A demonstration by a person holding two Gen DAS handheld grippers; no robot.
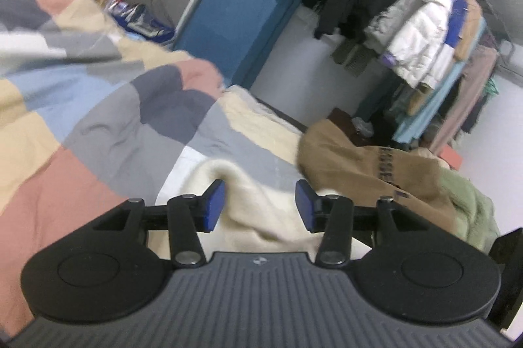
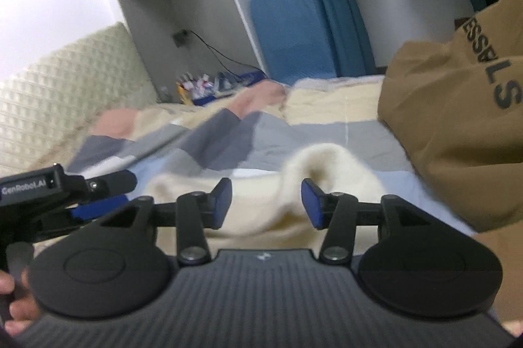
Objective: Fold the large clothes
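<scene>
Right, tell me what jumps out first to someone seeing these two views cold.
The cream fuzzy garment lies rumpled on the patchwork bed cover, straight ahead of both open claws, the left claw and the right claw. A brown hoodie with dark lettering lies heaped to the right of it. Beyond the bed, a crowded clothes rack fills the far right of the left wrist view.

**Readable lettering**

Dark capitals on the brown garment (image 2: 457, 125) ran sideways and read "ESSALS", cut off by the garment's fold. The left gripper (image 2: 98, 210), seen from the right wrist view, carried a white label reading "GenRobot.AI".
</scene>
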